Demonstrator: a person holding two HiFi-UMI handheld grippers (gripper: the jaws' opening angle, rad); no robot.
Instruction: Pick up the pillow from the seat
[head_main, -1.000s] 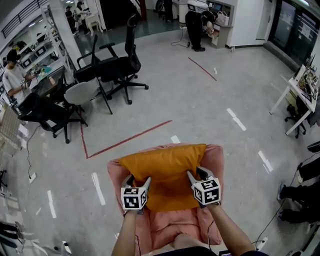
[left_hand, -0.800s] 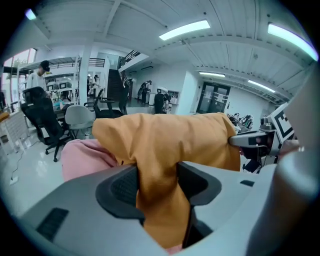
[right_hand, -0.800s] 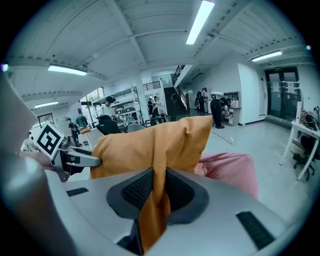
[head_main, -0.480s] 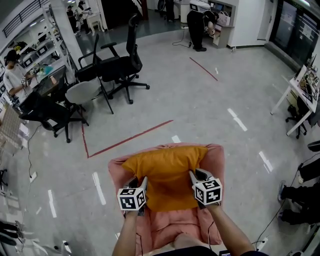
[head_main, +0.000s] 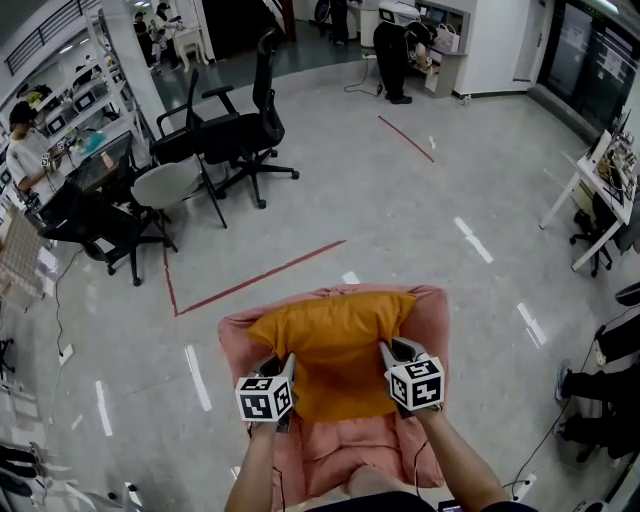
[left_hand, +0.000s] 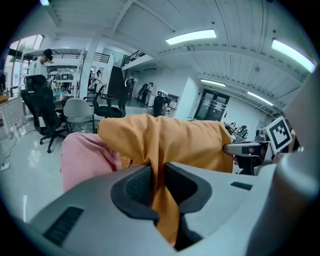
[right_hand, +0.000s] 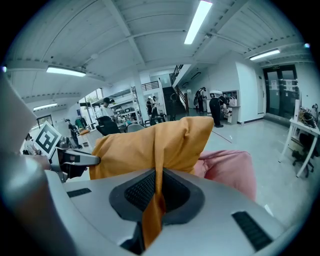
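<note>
The orange pillow (head_main: 335, 345) is seen on the pink seat (head_main: 432, 325), leaning on the backrest. It is gripped on both sides near its lower end: the left gripper (head_main: 288, 362) is clamped on its left edge, the right gripper (head_main: 384, 352) on its right edge. In the left gripper view a fold of the pillow is pinched between the fingers (left_hand: 136, 186), which have just been closing. Same in the right gripper view, w/ the cover squeezed tight between the fingers (right_hand: 142, 192), also just closed further. Black office chairs (head_main: 235, 140) are parked well behind the seat, beyond a red floor line (head_main: 260, 278).
</note>
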